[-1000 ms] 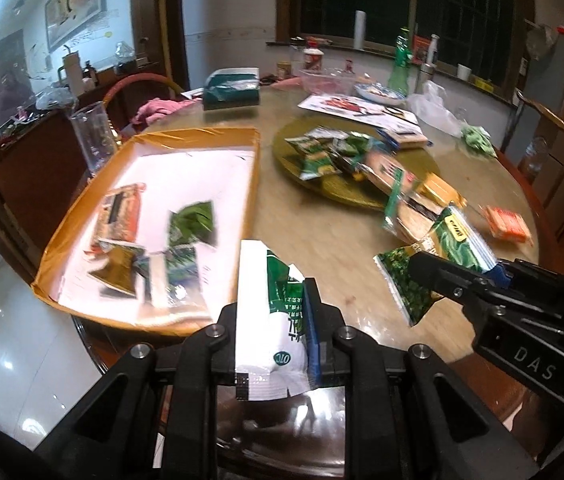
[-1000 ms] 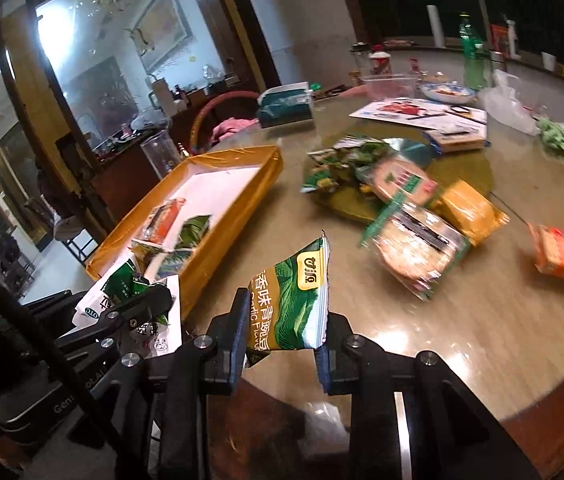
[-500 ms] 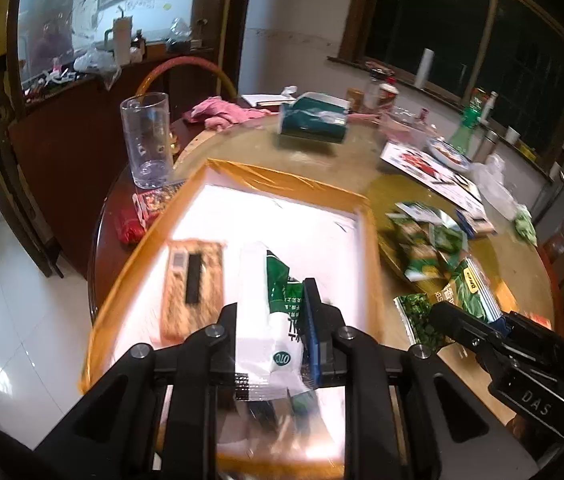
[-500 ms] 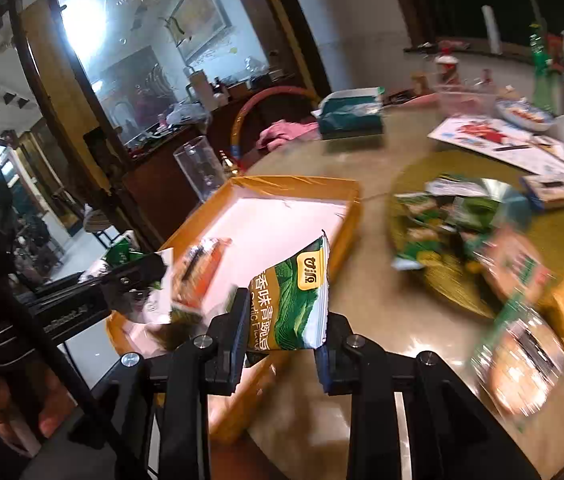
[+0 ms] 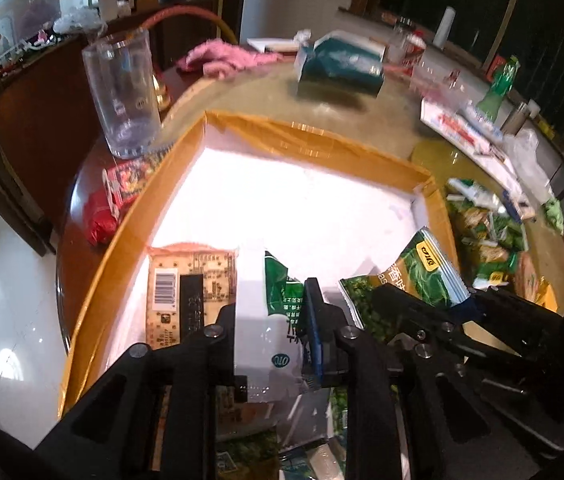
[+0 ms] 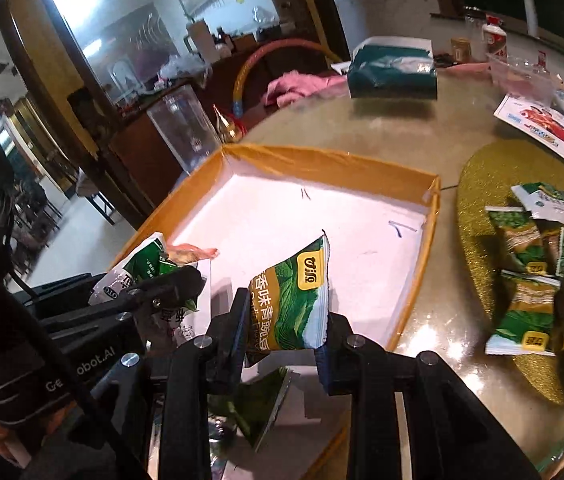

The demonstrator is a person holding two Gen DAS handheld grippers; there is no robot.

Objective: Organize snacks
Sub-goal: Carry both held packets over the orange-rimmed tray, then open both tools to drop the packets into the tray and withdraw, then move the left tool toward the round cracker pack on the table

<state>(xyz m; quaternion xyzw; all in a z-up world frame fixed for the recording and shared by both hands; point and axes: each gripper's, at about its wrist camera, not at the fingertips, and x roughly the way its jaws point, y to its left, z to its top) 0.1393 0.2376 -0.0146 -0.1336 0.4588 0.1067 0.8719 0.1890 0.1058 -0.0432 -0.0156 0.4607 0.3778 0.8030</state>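
My left gripper (image 5: 271,320) is shut on a white and green snack packet (image 5: 265,320) and holds it above the near end of the orange-rimmed white tray (image 5: 322,136). My right gripper (image 6: 284,320) is shut on a green snack packet (image 6: 290,300) over the same tray (image 6: 334,164), just right of the left gripper (image 6: 169,280). The right gripper and its packet (image 5: 426,272) also show in the left wrist view. An orange cracker pack (image 5: 185,292) and other packets lie in the tray's near end.
A gold turntable (image 6: 486,176) at the right carries several loose snack packets (image 6: 530,268). A clear glass (image 5: 121,92), a red packet (image 5: 113,200), a teal tissue box (image 5: 342,64), a pink cloth (image 5: 221,60) and papers (image 6: 542,124) sit around the tray.
Both grippers have moved left from the turntable side to above the tray, each still holding its packet. The tray now fills the middle of both views.
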